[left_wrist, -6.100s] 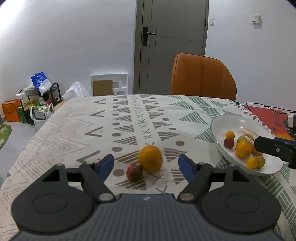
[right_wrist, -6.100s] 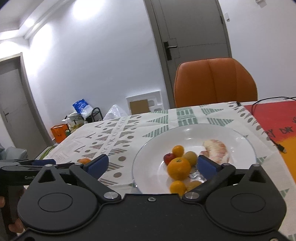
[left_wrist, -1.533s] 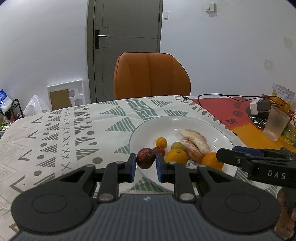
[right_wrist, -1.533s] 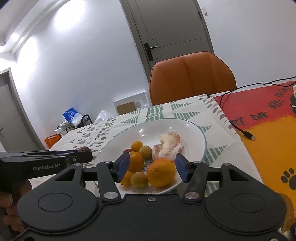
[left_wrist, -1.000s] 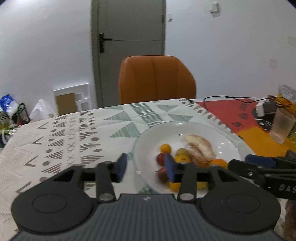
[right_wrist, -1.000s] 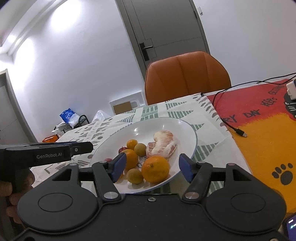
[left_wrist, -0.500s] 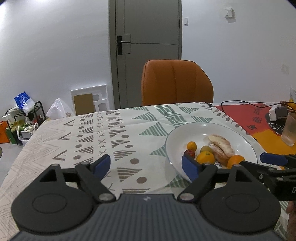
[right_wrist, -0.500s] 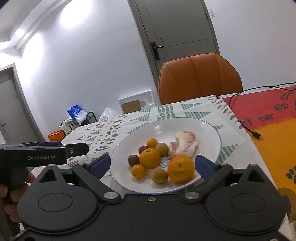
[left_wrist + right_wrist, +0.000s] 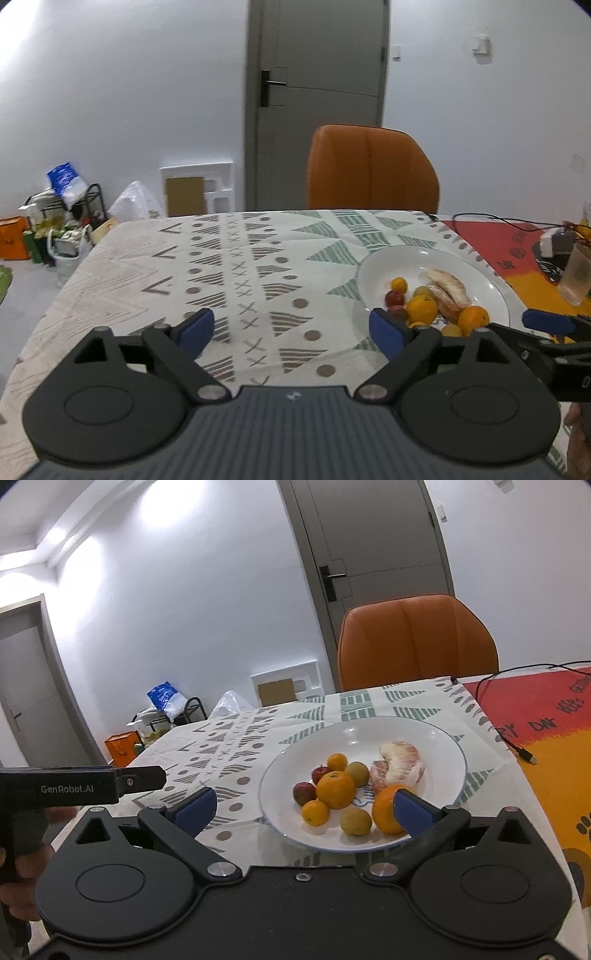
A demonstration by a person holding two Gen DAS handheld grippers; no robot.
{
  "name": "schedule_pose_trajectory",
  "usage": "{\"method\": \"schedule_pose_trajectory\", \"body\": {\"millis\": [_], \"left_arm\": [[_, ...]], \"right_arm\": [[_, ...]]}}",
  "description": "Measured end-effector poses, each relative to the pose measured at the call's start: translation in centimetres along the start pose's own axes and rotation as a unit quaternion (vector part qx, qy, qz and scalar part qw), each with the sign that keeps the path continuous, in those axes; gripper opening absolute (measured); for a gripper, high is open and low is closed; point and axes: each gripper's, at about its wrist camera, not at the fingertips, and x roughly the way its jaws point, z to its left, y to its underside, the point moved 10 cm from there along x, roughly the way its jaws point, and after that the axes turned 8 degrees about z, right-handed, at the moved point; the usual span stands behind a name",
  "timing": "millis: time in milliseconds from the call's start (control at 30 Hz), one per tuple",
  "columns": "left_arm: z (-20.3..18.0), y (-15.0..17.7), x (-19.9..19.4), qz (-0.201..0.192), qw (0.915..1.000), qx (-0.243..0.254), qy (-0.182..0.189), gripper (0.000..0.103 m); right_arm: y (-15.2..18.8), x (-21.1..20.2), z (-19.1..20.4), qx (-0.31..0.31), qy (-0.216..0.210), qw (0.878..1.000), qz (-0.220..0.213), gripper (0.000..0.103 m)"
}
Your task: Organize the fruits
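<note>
A white plate [image 9: 436, 738] on the patterned tablecloth holds several fruits: oranges [image 9: 335, 789], small red fruits [image 9: 304, 792], yellow-green ones [image 9: 355, 820] and a peeled pomelo piece [image 9: 399, 763]. The plate also shows in the left wrist view [image 9: 476, 273]. My left gripper [image 9: 291, 330] is open and empty above the cloth, left of the plate. My right gripper [image 9: 301, 808] is open and empty, just in front of the plate's near rim.
An orange chair [image 9: 371, 170] stands at the table's far side before a grey door. A red-orange mat [image 9: 554, 738] with a black cable [image 9: 509, 738] lies right of the plate. A plastic cup [image 9: 576, 275] stands at the far right. Clutter sits on the floor at left [image 9: 55, 229].
My left gripper let the dark red fruit go into the plate, opened wide and drew back to the left. My right gripper opened wider and pulled back slightly.
</note>
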Motion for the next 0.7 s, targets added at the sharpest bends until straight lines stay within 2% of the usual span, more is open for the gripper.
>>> {"method": "schedule_pose_trajectory", "body": {"millis": [133, 433, 700], "left_arm": [[0.4, 0.4, -0.9, 0.0, 1.0, -0.002, -0.001, 0.091], [1.2, 2.1, -2.3, 0.009, 0.9999, -0.007, -0.003, 0.098], [2.0, 3.0, -4.0, 0.0, 0.9999, -0.01, -0.004, 0.103]], "right_arm": [[0.1, -0.8, 0.7, -0.008, 0.0, 1.0, -0.002, 0.103], [0.6, -2.6, 1.9, -0.022, -0.001, 1.0, -0.007, 0.103], [1.1, -3.5, 2.8, -0.029, -0.002, 1.0, -0.008, 0.103]]}}
